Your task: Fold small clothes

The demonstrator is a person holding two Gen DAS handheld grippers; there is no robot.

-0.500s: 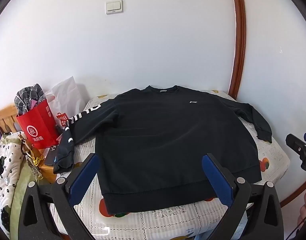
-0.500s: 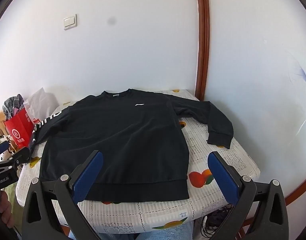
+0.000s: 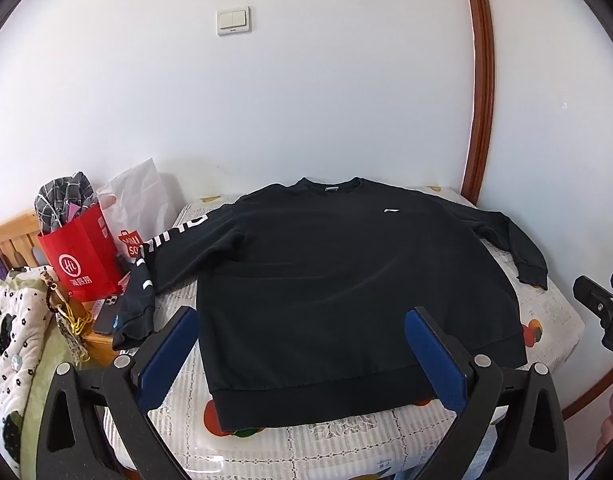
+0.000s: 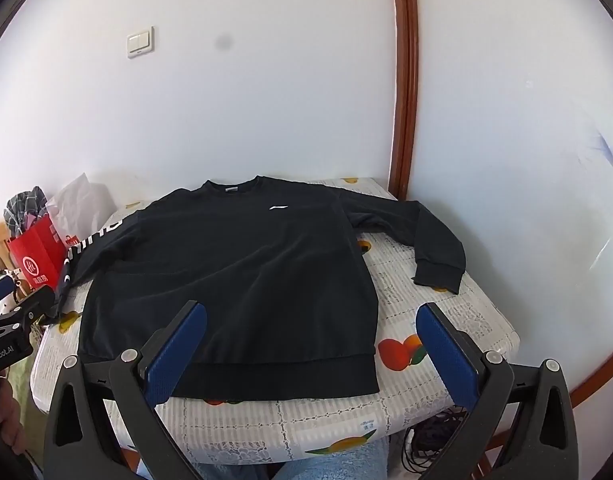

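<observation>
A black sweatshirt [image 3: 346,280] [image 4: 242,280] lies flat, front up, on a small table with a fruit-print cover [image 3: 338,440] [image 4: 438,332]. Its collar is at the far side and its hem at the near edge. The left sleeve with white lettering [image 3: 170,240] hangs off the table's left side. The right sleeve [image 4: 426,236] bends toward me on the cover. My left gripper [image 3: 302,344] hovers open above the hem, nothing between its blue pads. My right gripper [image 4: 310,340] is open too, over the hem's right part.
A red paper bag [image 3: 82,256] and a white plastic bag [image 3: 142,196] stand left of the table on a wooden stand with a phone [image 3: 106,312]. White walls and a brown trim strip [image 4: 404,80] close the back. Cables [image 4: 426,440] lie under the table.
</observation>
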